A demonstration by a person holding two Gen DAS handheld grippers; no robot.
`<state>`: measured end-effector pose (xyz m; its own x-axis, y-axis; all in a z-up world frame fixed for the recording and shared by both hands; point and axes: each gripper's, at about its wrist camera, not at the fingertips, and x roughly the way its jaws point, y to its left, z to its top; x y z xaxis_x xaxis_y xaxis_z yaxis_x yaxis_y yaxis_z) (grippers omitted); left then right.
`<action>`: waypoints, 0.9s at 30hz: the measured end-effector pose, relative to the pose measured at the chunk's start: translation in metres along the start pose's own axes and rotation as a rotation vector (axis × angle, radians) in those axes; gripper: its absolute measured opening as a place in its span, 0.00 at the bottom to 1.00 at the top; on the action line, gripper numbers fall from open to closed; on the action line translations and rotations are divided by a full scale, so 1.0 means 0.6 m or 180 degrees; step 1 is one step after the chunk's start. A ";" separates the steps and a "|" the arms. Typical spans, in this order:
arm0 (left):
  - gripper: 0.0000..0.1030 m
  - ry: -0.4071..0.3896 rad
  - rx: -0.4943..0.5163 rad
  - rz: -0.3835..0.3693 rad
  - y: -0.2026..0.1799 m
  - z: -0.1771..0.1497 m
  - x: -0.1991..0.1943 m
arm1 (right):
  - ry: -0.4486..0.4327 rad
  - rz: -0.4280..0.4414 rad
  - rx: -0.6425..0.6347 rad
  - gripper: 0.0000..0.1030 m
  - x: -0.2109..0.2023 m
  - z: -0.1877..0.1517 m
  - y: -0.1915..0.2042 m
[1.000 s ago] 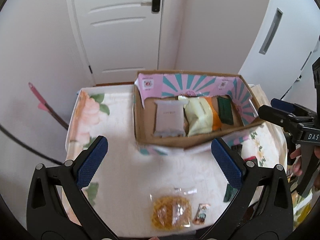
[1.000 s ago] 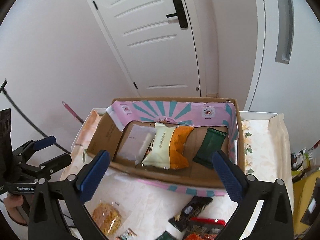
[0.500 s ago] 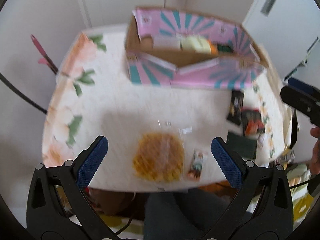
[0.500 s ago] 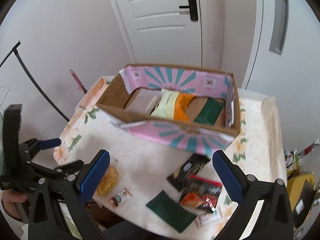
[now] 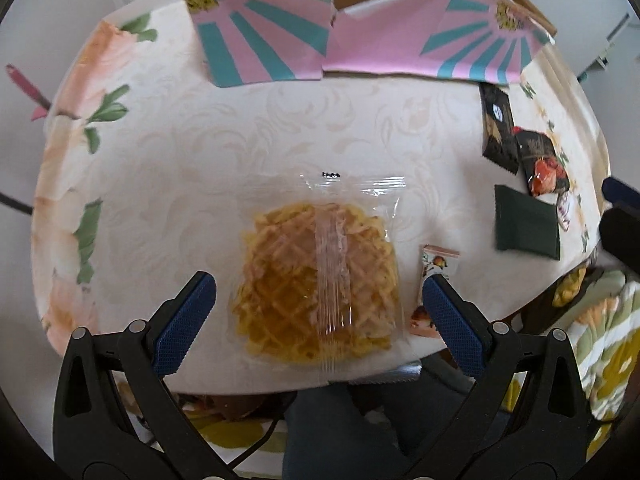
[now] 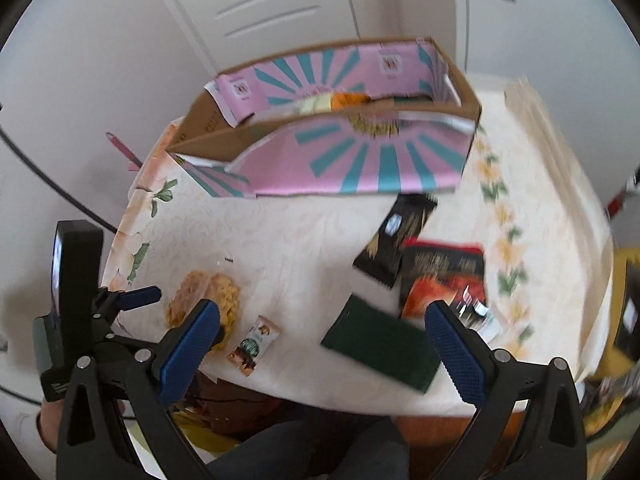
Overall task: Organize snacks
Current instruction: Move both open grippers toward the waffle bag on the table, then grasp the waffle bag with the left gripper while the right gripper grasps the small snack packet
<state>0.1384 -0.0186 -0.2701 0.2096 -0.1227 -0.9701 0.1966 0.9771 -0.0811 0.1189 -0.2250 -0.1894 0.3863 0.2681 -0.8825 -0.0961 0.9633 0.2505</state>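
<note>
My left gripper point(image 5: 318, 294) is open, its jaws on either side of a clear-wrapped waffle point(image 5: 320, 280) on the floral tablecloth point(image 5: 180, 152). A small snack bar point(image 5: 434, 280) lies just right of the waffle, by the right finger. My right gripper point(image 6: 322, 322) is open and empty above a dark green packet point(image 6: 380, 346). A black packet point(image 6: 394, 236) and a red-orange packet point(image 6: 440, 284) lie beyond it. The pink and teal cardboard box point(image 6: 360, 164) stands at the back and holds several snacks. The left gripper also shows in the right wrist view point(image 6: 144, 296).
The table's front edge point(image 5: 280, 384) is close under both grippers, with the person's legs below it. A white door point(image 6: 260, 4) and walls stand behind the box. The green, black and red packets also show in the left wrist view point(image 5: 524, 224).
Both grippers have tilted down and dropped toward the table's front. The left one now straddles the waffle; the right one has come over the dark green packet. Both stay open.
</note>
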 end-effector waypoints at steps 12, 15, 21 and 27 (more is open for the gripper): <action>0.92 -0.0016 0.0506 -0.0002 0.004 0.011 0.037 | 0.0133 -0.0214 0.0521 0.87 0.060 -0.046 0.028; 0.84 -0.0068 0.0632 0.0004 0.005 0.015 0.035 | 0.0172 -0.0259 0.0568 0.78 0.077 -0.053 0.040; 0.77 -0.0124 0.0677 -0.0089 0.029 0.015 0.024 | 0.0201 -0.0339 0.0677 0.65 0.099 -0.066 0.065; 0.77 -0.0199 0.0612 -0.0077 0.079 0.022 -0.001 | 0.0205 -0.0434 0.0738 0.54 0.114 -0.082 0.095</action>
<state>0.1602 0.0256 -0.2706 0.2605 -0.1622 -0.9517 0.3803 0.9233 -0.0533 0.0947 -0.1514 -0.2551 0.3215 0.1435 -0.9360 0.1682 0.9641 0.2057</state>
